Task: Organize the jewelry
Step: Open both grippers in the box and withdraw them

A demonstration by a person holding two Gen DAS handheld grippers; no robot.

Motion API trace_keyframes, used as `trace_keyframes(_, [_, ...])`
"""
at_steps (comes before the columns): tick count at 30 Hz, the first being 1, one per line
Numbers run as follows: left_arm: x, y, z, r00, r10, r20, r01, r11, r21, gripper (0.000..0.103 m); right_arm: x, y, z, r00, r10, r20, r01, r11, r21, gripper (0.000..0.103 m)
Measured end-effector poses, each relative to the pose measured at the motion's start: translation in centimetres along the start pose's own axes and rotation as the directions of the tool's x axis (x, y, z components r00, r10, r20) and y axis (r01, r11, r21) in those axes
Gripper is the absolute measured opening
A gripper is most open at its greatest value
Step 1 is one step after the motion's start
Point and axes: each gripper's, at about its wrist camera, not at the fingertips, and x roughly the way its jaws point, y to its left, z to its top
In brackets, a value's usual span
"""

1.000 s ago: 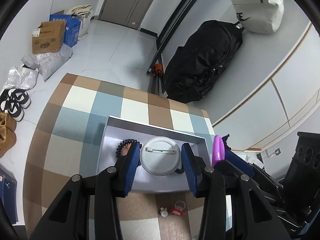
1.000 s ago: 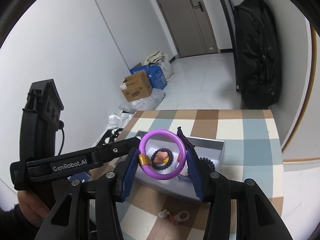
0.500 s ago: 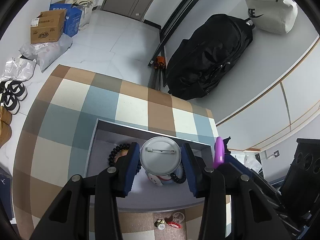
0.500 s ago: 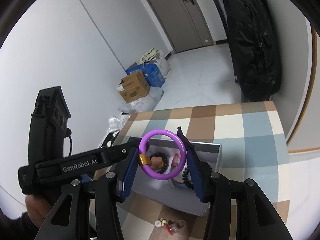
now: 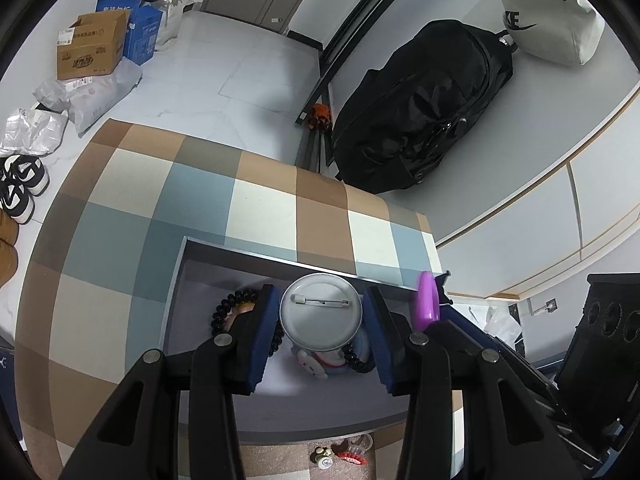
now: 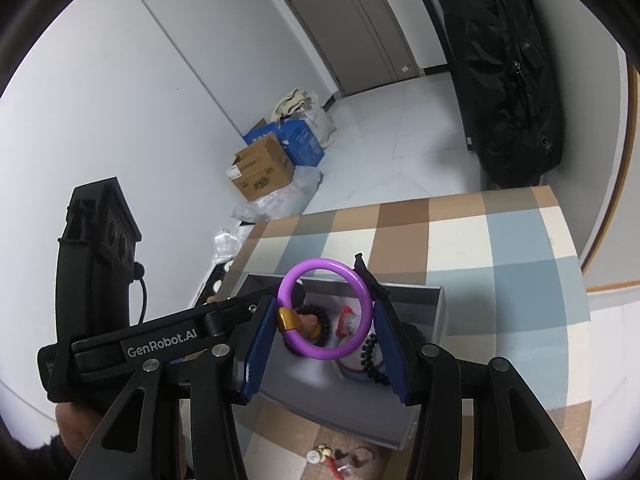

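Note:
My left gripper (image 5: 321,312) is shut on a round white pin badge (image 5: 321,312), its back and pin facing me, held above the grey box (image 5: 182,276). My right gripper (image 6: 326,314) is shut on a purple bangle (image 6: 362,280) with a gold clasp, also above the box (image 6: 436,312); the bangle shows edge-on in the left wrist view (image 5: 427,298). In the box lie black bead bracelets (image 5: 219,314) and a small cartoon figure (image 5: 316,362). A small charm and a red-and-clear piece (image 5: 340,454) lie on the cloth in front of the box.
The box sits on a table with a checked cloth (image 5: 120,240). On the floor beyond are a black bag (image 5: 420,108), cardboard boxes (image 5: 90,52) and shoes (image 5: 20,192). The left gripper's handle (image 6: 92,280) stands at the left of the right wrist view.
Both grippers have risen and drawn back a little above the box, still holding the badge and the bangle. More of the box interior and the cartoon figure now show.

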Motion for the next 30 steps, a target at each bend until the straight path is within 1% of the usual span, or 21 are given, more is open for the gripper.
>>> trace_keyframes(1, [0.0,0.1,0.0,1.0,-0.005,-0.003,0.005,1.0,-0.005,0.038,0.0,-0.1,0.0,1.0,0.002,0.001,-0.002,1.0,0.004,0.05])
trace_keyframes(2, [0.1,0.2,0.1,1.0,-0.008,-0.006,0.007,1.0,-0.013,0.043,0.0,-0.1,0.1,1.0,0.005,0.004,-0.005,1.0,0.009,0.05])
trace_keyframes(3, [0.1,0.2,0.2,1.0,-0.008,-0.012,0.008,1.0,-0.017,0.055,0.0,-0.2,0.1,1.0,0.002,0.008,-0.003,1.0,0.013,0.051])
trace_keyframes(4, [0.0,0.3,0.2,1.0,-0.01,-0.009,0.009,1.0,-0.029,0.063,0.0,-0.3,0.2,1.0,0.002,0.01,-0.002,1.0,0.018,0.055])
trace_keyframes(5, [-0.2,0.4,0.2,1.0,-0.022,0.002,0.022,0.999,-0.037,0.067,-0.1,-0.4,0.2,1.0,0.001,0.013,-0.002,1.0,0.024,0.059])
trace_keyframes(9, [-0.6,-0.2,0.3,1.0,-0.012,0.023,0.013,1.0,-0.009,0.067,-0.9,-1.2,0.3,0.999,0.013,0.045,-0.016,0.997,0.07,0.062])
trace_keyframes(11, [-0.6,-0.4,0.2,1.0,-0.012,0.028,0.013,1.0,-0.003,0.067,-1.4,-1.5,0.4,0.998,0.007,0.063,-0.013,0.996,0.086,0.068])
trace_keyframes(13, [-0.6,-0.4,0.2,1.0,-0.001,0.027,0.001,1.0,0.004,0.067,-1.6,-1.8,0.4,0.998,0.001,0.069,-0.008,0.995,0.096,0.07])
trace_keyframes(18, [-0.9,-0.4,0.0,0.999,0.036,0.038,-0.037,0.999,0.016,0.068,-2.1,-2.0,0.3,0.997,-0.01,0.071,0.003,0.995,0.103,0.072])
trace_keyframes(22, [-1.2,-0.4,-0.2,0.997,0.058,0.046,-0.059,0.998,0.019,0.068,-2.3,-2.0,0.3,0.997,-0.022,0.077,0.014,0.996,0.093,0.077])
trace_keyframes(23, [-1.2,-0.4,-0.3,0.996,0.073,0.045,-0.074,0.997,0.025,0.07,-2.4,-2.0,0.2,0.996,-0.024,0.08,0.017,0.996,0.092,0.079])
trace_keyframes(24, [-1.4,-0.5,-0.4,0.996,0.08,0.048,-0.082,0.996,0.032,0.074,-2.5,-2.0,0.1,0.996,-0.028,0.081,0.021,0.996,0.091,0.08])
trace_keyframes(25, [-1.5,-0.6,-0.6,0.995,0.087,0.055,-0.089,0.995,0.039,0.076,-2.6,-2.0,0.0,0.996,-0.031,0.082,0.024,0.996,0.089,0.082])
trace_keyframes(27, [-1.8,-0.8,-0.9,0.992,0.101,0.072,-0.105,0.993,0.054,0.077,-2.8,-2.0,-0.3,0.996,-0.04,0.084,0.033,0.996,0.084,0.082])
trace_keyframes(30, [-2.2,-1.2,-1.4,0.992,0.1,0.08,-0.106,0.991,0.084,0.077,-3.0,-2.1,-0.7,0.995,-0.048,0.082,0.041,0.996,0.08,0.083])
